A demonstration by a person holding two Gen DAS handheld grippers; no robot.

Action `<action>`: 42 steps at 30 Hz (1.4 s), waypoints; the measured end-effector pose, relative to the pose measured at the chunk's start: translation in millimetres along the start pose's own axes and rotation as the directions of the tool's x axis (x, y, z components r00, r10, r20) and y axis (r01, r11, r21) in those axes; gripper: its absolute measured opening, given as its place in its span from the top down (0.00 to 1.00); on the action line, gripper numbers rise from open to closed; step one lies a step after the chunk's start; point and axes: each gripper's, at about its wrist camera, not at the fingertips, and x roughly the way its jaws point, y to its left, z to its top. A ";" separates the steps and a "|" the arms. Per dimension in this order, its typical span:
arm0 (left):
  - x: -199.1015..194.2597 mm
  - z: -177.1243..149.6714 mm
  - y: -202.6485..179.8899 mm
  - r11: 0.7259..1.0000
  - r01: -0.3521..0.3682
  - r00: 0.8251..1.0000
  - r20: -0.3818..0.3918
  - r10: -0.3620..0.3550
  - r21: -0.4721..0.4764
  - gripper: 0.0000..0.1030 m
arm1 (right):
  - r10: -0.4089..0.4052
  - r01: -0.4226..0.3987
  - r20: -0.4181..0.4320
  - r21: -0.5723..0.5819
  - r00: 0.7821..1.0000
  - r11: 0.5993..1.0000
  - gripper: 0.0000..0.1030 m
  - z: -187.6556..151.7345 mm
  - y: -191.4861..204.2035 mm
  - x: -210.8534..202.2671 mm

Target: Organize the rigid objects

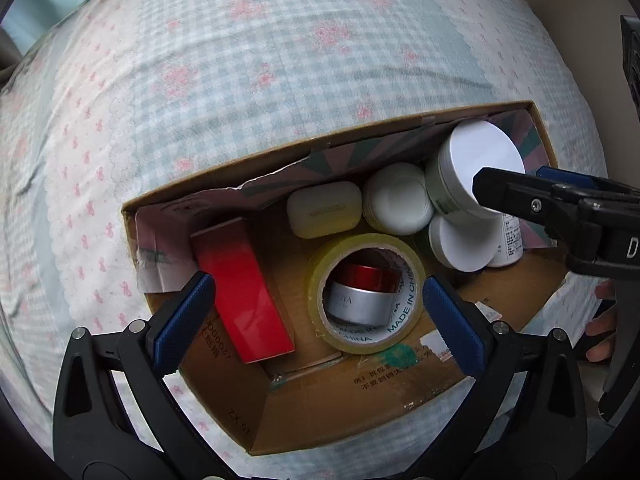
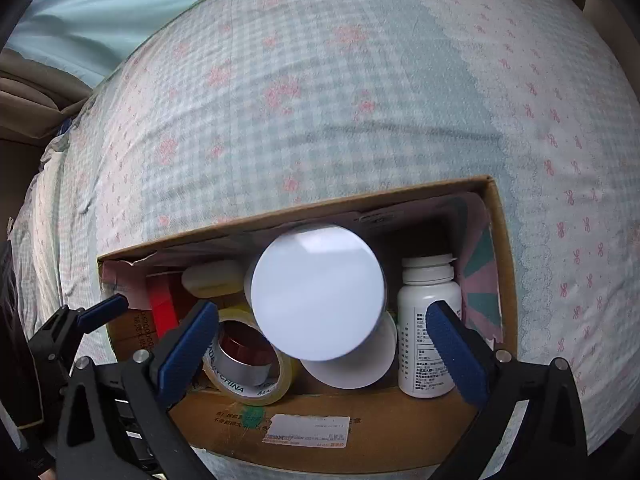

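Note:
A cardboard box (image 1: 360, 412) lies on the bed and holds the objects. In it are a red box (image 1: 244, 292), a roll of clear tape (image 1: 364, 292) with a red-and-silver jar (image 1: 362, 294) inside its ring, a cream earbud case (image 1: 322, 210), white-lidded jars (image 1: 400, 200), a larger white-lidded jar (image 1: 476, 168) resting on others, and a white pill bottle (image 2: 428, 320). My left gripper (image 1: 316, 320) is open above the tape. My right gripper (image 2: 320, 344) is open, straddling the larger jar (image 2: 318, 292) without touching it; it also shows in the left wrist view (image 1: 516, 188).
The bed is covered by a checked and flower-print sheet (image 1: 240, 80). The box's inner walls are lined with pink and green paper (image 2: 480, 280). A white label (image 2: 306, 430) sits on the box's near flap.

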 end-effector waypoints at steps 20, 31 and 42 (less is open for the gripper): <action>-141.2 -57.4 -25.5 0.999 -0.023 0.971 0.237 0.032 -0.041 0.00 | -0.015 0.026 0.142 -0.077 0.990 0.997 0.00 -56.9 7.3 -114.4; -326.4 -99.1 -78.5 0.987 -0.106 0.798 0.582 0.155 -0.117 0.00 | -0.007 0.120 0.493 -0.198 0.870 0.973 0.00 -98.4 14.4 -308.5; -418.5 -170.1 -151.3 0.977 -0.099 0.598 0.774 0.209 -0.188 0.00 | 0.018 0.191 0.700 -0.218 0.714 0.957 0.00 -168.9 -7.3 -411.0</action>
